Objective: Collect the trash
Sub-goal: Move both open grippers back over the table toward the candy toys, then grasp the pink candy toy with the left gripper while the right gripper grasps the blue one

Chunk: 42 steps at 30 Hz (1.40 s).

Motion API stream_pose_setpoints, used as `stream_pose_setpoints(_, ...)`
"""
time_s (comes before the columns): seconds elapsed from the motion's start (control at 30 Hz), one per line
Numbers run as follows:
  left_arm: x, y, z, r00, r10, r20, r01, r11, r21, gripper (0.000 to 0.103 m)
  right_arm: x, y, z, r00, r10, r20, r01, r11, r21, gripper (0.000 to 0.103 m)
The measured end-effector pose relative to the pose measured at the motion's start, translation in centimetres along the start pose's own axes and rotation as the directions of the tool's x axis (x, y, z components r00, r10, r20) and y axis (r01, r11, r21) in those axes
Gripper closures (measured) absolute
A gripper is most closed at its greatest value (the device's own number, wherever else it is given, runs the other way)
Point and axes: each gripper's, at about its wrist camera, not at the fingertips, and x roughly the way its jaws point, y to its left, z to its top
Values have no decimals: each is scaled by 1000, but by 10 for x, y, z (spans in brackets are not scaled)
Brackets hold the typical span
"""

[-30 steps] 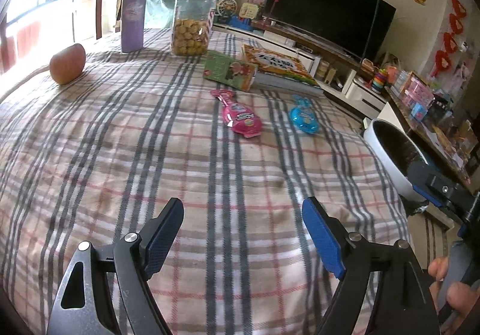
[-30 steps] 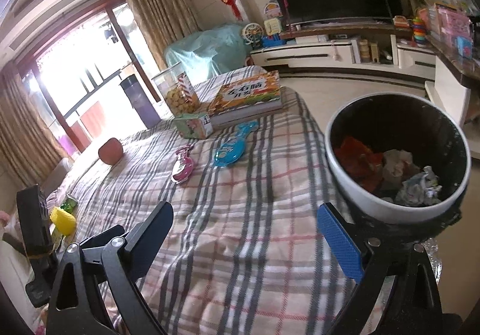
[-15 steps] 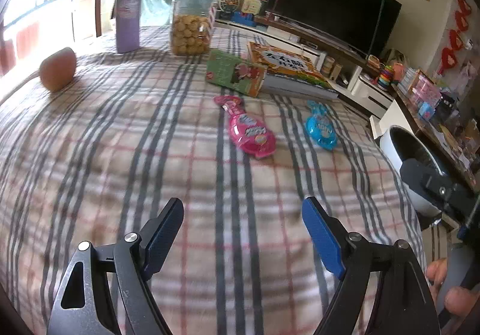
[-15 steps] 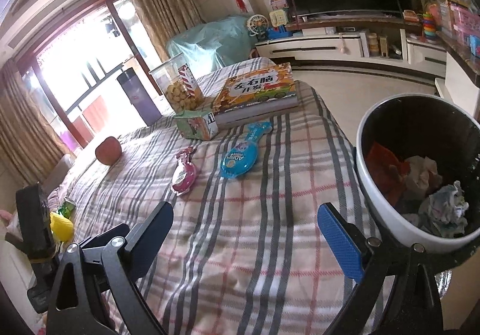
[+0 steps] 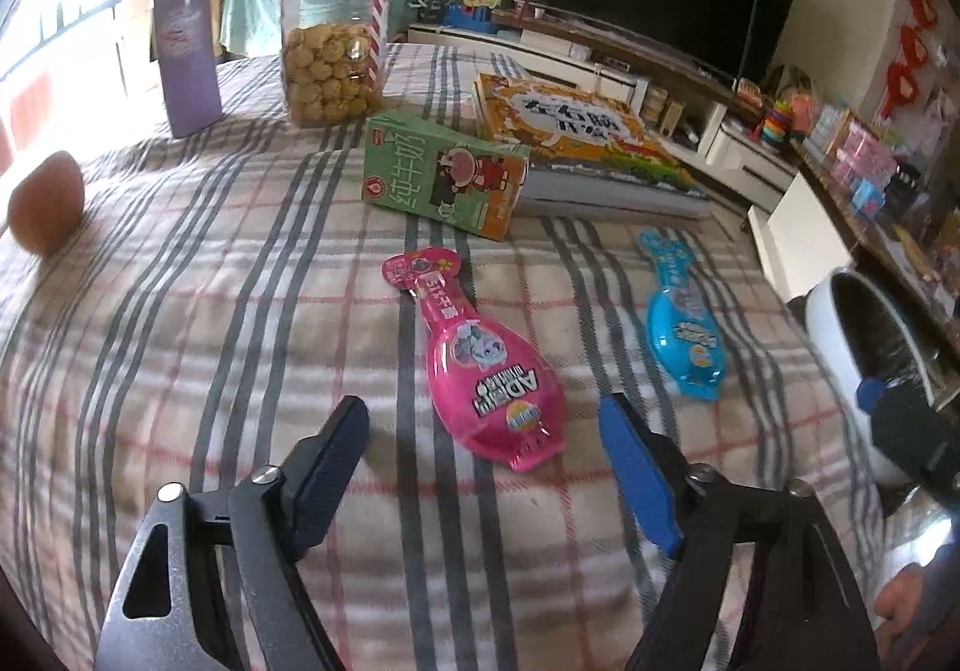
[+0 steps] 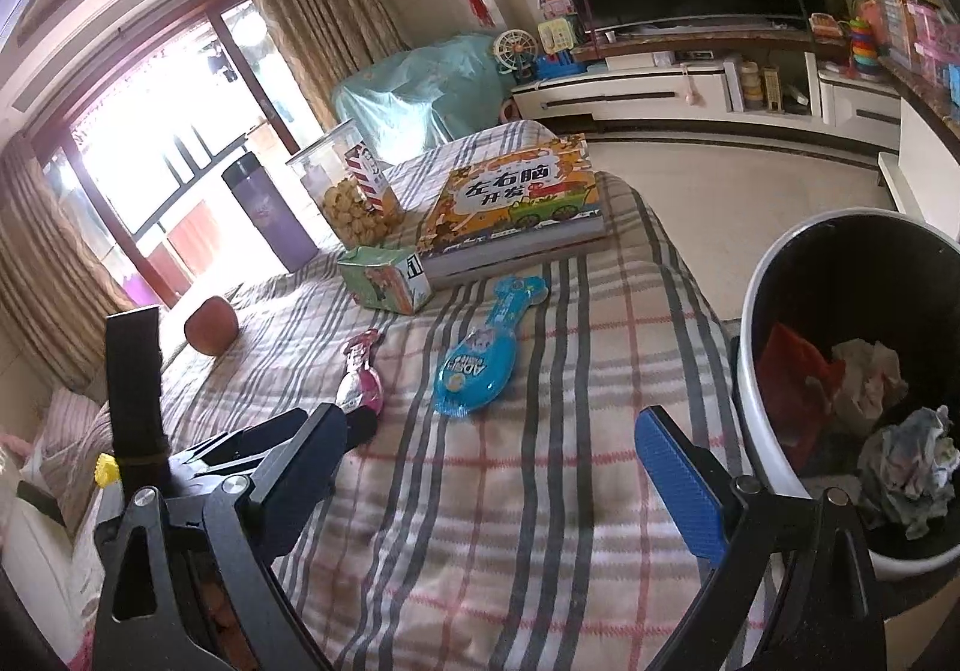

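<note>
Up front in the left wrist view, the left claw (image 5: pixel 483 458) gapes just short of the pink wrapper (image 5: pixel 480 365) on the plaid counter (image 5: pixel 180 311), while the right wrist view shows the right claw (image 6: pixel 492 467) spread wide, blue wrapper (image 6: pixel 480 359) beyond it, left of the trash bin (image 6: pixel 753 401).

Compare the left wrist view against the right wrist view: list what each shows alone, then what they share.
Only the left wrist view shows the pink candy pack's printed front, lying just ahead of the open left gripper.
Only the right wrist view shows the trash bin's contents: red wrapper and crumpled paper.
Both show the blue candy pack, milk carton, book and cookie jar.
</note>
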Motion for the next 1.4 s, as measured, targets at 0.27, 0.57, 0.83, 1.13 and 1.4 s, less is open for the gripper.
stream_pose_setpoints(0.27,-5,15,-11,999,-43,6,43,999,4,64,19,11,5,1000,6,-19,-7,999,-41,6)
stream_pose_setpoints(0.57,-45,42,-50,995,-97,-8,96,995,-30,64,65,33,2,992,-100,-81,86,983,-161,24)
stream_pose_setpoints(0.83,-57,41,-63,997,-73,5,73,997,-20,63,88,29,6,976,-186,-113,166,972,-165,33)
stream_pose_setpoints(1.13,-64,39,-69,999,11,37,-10,999,-43,39,61,22,-6,985,-126,-114,110,984,-137,55)
stream_pose_setpoints(1.4,-53,27,-64,998,70,9,-70,998,-12,42,33,27,-39,987,-97,-127,76,984,-163,53)
